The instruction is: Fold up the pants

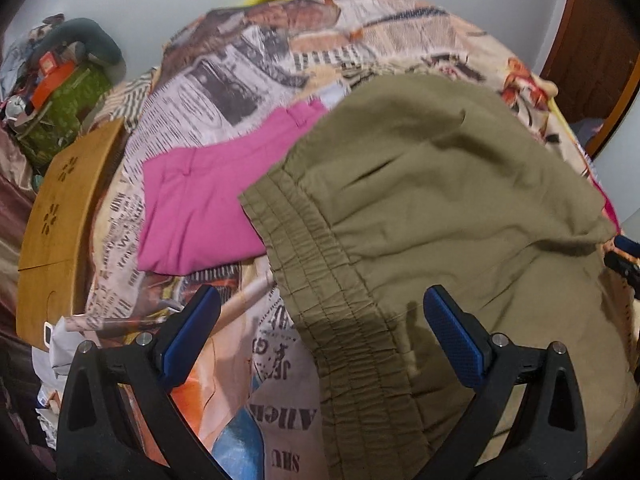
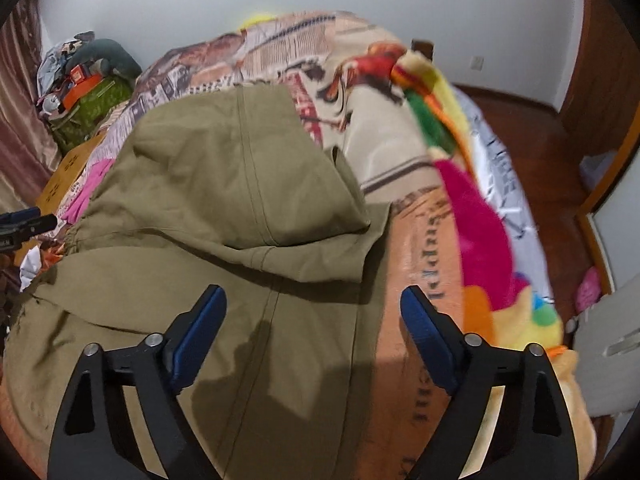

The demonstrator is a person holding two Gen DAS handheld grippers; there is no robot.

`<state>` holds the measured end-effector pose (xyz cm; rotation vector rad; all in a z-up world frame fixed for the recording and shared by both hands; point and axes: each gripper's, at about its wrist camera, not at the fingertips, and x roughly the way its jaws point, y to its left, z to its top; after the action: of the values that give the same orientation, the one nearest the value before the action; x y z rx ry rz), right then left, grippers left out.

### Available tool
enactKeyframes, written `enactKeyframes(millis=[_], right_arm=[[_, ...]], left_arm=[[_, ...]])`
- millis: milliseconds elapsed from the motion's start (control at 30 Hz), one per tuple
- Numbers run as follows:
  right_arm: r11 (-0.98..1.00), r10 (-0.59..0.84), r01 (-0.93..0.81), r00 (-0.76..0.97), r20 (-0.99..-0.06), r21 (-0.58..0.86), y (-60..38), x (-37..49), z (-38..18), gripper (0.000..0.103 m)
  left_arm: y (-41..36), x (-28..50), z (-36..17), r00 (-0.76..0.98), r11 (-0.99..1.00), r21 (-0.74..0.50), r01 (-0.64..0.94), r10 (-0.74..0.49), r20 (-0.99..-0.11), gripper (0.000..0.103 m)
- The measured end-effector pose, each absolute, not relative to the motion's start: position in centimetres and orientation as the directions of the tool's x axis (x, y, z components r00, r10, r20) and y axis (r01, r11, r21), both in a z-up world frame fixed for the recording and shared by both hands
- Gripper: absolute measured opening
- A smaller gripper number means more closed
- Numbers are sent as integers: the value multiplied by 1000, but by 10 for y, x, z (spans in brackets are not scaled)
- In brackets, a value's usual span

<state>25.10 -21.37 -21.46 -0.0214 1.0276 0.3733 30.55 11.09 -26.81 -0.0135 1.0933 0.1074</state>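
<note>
Pants [image 1: 440, 208] in olive-khaki cloth lie on the newspaper-print bedspread [image 1: 192, 120], one part doubled over on top of the rest so that a rounded fold stands up in the middle of the garment. We see their gathered elastic waistband [image 1: 320, 280] running along the edge of the pants nearest our left gripper [image 1: 320, 312]. Our left gripper hangs over that waistband with its blue fingers [image 1: 452, 332] spread wide and nothing between them. Our right gripper [image 2: 312, 312] hangs over the other side of the pants, across the long seam [image 2: 256, 184] and the pants' outer edge, and its fingers [image 2: 200, 332] are likewise spread wide and grasp nothing. We cannot tell whether either pair of fingertips touches the cloth.

Just beside the pants, on the waistband side, a pink garment [image 1: 200, 208] lies flat on the bedspread, and the pants overlap one corner of it. Beyond the pink garment from the pants sits a wooden board [image 1: 56, 216] at the bedspread's edge. On the far side of the pants from the waistband, a bright multicoloured blanket [image 2: 476, 224] is draped along the bed.
</note>
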Motion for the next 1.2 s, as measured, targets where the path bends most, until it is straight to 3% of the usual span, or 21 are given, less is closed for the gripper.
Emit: enactKeyframes(millis=[167, 333, 400, 500, 600, 833, 1200], right_arm=[[937, 279, -311, 391, -877, 159, -219, 265, -235, 64], [930, 264, -349, 408, -874, 118, -218, 260, -238, 62], [926, 254, -366, 410, -876, 98, -218, 260, -241, 47], [921, 246, -382, 414, -876, 78, -216, 258, -244, 36], [924, 232, -377, 410, -882, 68, -217, 262, -245, 17], [928, 184, -373, 421, -888, 15, -220, 253, -243, 13], [939, 200, -338, 392, -898, 62, -219, 251, -238, 9]], left_arm=[[108, 309, -288, 412, 996, 49, -70, 74, -908, 103], [105, 309, -304, 383, 997, 49, -54, 66, -922, 103], [108, 309, -306, 379, 998, 27, -65, 50, -924, 103], [113, 308, -310, 371, 996, -8, -84, 24, -928, 103], [115, 307, -311, 372, 996, -11, -94, 25, -928, 103], [111, 300, -306, 395, 994, 78, -72, 101, -913, 103], [115, 296, -306, 414, 992, 117, -39, 123, -902, 103]])
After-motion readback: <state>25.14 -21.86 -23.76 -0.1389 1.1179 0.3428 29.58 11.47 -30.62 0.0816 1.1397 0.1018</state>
